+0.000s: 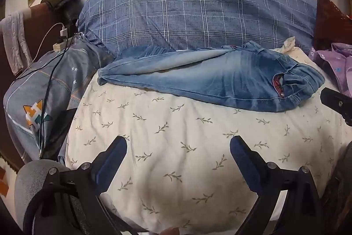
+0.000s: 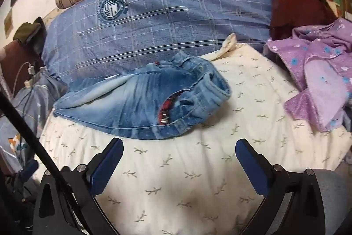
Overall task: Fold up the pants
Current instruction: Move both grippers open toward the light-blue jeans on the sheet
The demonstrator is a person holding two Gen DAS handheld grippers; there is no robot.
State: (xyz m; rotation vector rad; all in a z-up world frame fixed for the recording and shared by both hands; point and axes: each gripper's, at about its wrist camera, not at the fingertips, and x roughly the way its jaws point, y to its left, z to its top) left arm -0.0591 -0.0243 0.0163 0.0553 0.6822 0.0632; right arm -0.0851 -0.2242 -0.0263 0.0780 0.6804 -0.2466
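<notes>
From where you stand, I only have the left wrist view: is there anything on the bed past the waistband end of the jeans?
Observer: Yes. A purple floral garment lies crumpled to the right of the jeans, apart from them.
Operator: Is the right gripper holding anything?
Observer: No. The right gripper is open over bare cream sheet, short of the denim.
Operator: Is the waistband flat?
Observer: No, it stands bunched and gaping open, with the red-lined fly showing.
</notes>
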